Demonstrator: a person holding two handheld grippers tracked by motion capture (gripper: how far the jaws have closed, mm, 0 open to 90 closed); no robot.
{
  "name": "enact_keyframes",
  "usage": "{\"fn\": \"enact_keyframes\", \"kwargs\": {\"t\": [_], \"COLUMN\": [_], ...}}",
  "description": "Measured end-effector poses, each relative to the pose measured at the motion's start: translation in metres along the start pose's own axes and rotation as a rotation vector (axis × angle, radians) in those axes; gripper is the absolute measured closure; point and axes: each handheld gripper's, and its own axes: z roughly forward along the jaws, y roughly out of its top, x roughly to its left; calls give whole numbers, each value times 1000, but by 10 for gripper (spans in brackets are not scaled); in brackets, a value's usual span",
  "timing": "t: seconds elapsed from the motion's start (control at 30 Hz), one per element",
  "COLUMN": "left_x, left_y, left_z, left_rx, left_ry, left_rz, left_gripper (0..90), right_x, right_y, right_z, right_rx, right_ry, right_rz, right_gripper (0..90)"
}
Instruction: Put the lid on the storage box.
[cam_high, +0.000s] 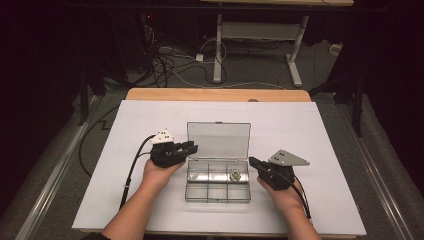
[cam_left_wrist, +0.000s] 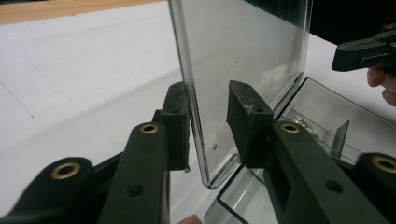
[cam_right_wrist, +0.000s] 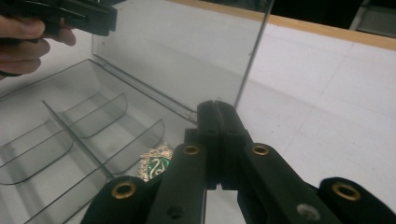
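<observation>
With our left gripper (cam_left_wrist: 208, 116) open astride the raised lid (cam_high: 218, 140) of the clear box (cam_high: 218, 181) and our right gripper (cam_right_wrist: 218, 116) clenched empty beside the box, the lid may drop shut on the badge (cam_high: 234, 175) inside.

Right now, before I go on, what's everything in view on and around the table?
Compartment box: one, clear plastic, table centre, between the grippers.
Lid: one, clear, standing open at the box's far side.
Badge: one, green and silver, back right compartment.
White sheet: one, covering the wooden table.
Desk frame: one, white, on the floor beyond.
Cables: several, floor behind.
Left hand-held gripper: black, jaws astride the lid's edge.
Right hand-held gripper: black, shut, empty.
</observation>
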Motion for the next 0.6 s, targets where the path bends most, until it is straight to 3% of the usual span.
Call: {"fn": "enact_keyframes", "kwargs": {"t": [0.3, 0.6], "left_x": [-11, -20], "left_y": [-1, -4], "left_z": [-9, -16], "left_rx": [4, 15], "left_ry": [7, 10], "left_rz": [36, 45], "left_gripper": [691, 669], "right_x": [10, 15], "right_y": [3, 7], "right_z": [-2, -5], "right_rx": [-19, -31], "right_ry": [39, 61], "right_rz": [-17, -15], "right_gripper": [900, 900]}}
